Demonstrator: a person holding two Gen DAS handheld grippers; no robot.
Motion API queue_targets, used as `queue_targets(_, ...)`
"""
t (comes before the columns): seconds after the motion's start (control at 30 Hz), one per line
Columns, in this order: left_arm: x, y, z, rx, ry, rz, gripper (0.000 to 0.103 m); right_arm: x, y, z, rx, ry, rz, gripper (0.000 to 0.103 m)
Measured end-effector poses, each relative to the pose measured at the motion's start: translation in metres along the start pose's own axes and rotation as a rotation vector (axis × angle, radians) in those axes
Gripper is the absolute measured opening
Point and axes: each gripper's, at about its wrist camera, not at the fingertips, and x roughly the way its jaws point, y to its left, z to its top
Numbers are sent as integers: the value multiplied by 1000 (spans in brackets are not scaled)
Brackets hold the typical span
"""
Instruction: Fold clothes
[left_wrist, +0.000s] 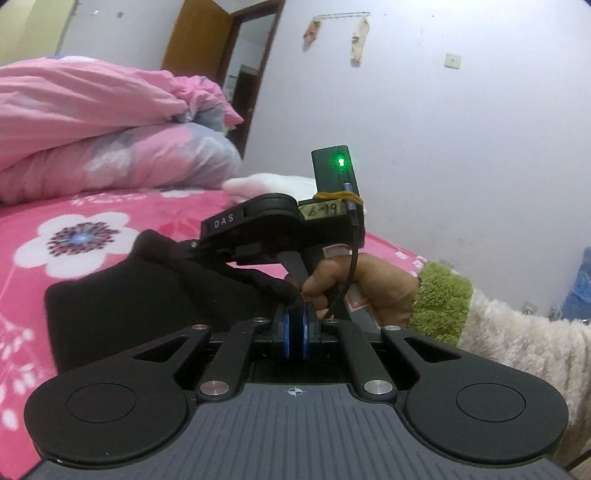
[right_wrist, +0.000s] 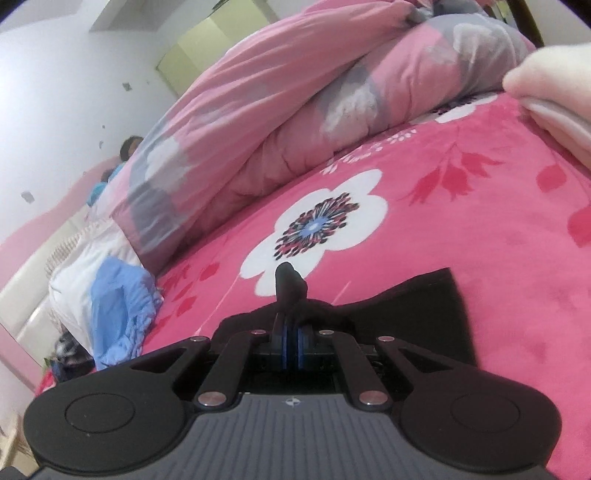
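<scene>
My left gripper (left_wrist: 295, 314) fills the lower half of its own view: matte black linkage arms with silver screw heads, blue pads, two round discs at the lower corners and a ribbed grey deck carrying a small crosshair mark. At centre frame I see my right gripper (left_wrist: 207, 245), black, stamped "DAS", with a handwritten label, a green light on its top box and a thin black cable. At right, a fluffy cream sleeve (left_wrist: 524, 343) with a green cuff.

My two black grippers: left (left_wrist: 295, 314), right (right_wrist: 291, 325). One black cloth garment (left_wrist: 147, 295) centre frame. One rolled pink quilt (left_wrist: 92, 122) upper left. Two socks (left_wrist: 360, 40) hanging top.
</scene>
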Motion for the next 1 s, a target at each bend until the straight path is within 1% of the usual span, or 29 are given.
queue_targets(0.1, 12, -2, 4, 10, 7, -19, 4, -9, -8, 9, -14, -36, 25, 4)
queue_targets(0.17, 25, -4, 2, 11, 36, -24, 4, -12, -15, 13, -16, -50, 26, 4)
queue_targets(0.23, 36, -4, -1, 4, 74, -29, 4, -10, -29, 10, 13, -12, -18, 7)
queue_targets(0.3, 44, -2, -3, -6, 110, -36, 4, -12, -44, 4, 61, 39, -80, 13)
queue_targets(0.33, 46, -2, -3, -11, 121, -44, 4, -22, -52, 0, 96, 42, -100, 18)
queue_targets(0.37, 47, -2, -2, -12, 129, -52, 4, -34, -58, -4, 119, 27, -100, 23)
queue_targets(0.4, 49, -3, -1, -10, 137, -60, 4, -53, -62, -10, 141, -8, -91, 28)
queue_targets(0.43, 51, -5, -1, -8, 150, -68, 5, -73, -65, -16, 164, -46, -82, 42)
queue_targets(0.47, 55, -7, -1, -7, 168, -77, 6, -93, -69, -22, 186, -84, -72, 47)
queue_targets(0.5, 59, -10, -1, -6, 194, -86, 6, -114, -71, -30, 202, -118, -69, 47)
queue_targets(0.53, 63, -13, -3, -7, 229, -92, 12, -134, -73, -39, 216, -152, -68, 47)
queue_targets(0.57, 68, -15, -6, -10, 266, -98, 24, -152, -74, -47, 231, -172, -71, 47)
queue_targets(0.6, 73, -17, -8, -17, 302, -108, 28, -167, -74, -55, 247, -185, -77, 47)
queue_targets(0.63, 76, -17, -11, -30, 326, -112, 35, -180, -75, -66, 269, -193, -85, 47)
queue_targets(0.67, 77, -18, -14, -47, 337, -111, 43, -193, -75, -78, 291, -201, -94, 47)
queue_targets(0.7, 77, -18, -15, -64, 343, -111, 48, -206, -76, -89, 314, -209, -102, 47)
queue_targets(0.73, 74, -18, -16, -80, 344, -112, 56, -216, -77, -102, 339, -211, -108, 48)
queue_targets(0.77, 70, -18, -15, -93, 340, -117, 61, -222, -76, -112, 359, -214, -110, 48)
queue_targets(0.8, 64, -18, -14, -102, 331, -126, 64, -227, -76, -121, 378, -218, -112, 48)
queue_targets(0.83, 58, -18, -13, -112, 322, -135, 69, -230, -76, -130, 396, -221, -103, 48)
queue_targets(0.87, 51, -19, -12, -113, 315, -141, 70, -233, -75, -138, 415, -223, -91, 48)
queue_targets(0.9, 42, -18, -9, -101, 312, -129, 70, -232, -75, -145, 434, -225, -73, 48)
queue_targets(1.0, 12, -10, 5, -47, 316, -59, 70, -223, -75, -156, 472, -212, -35, 48)
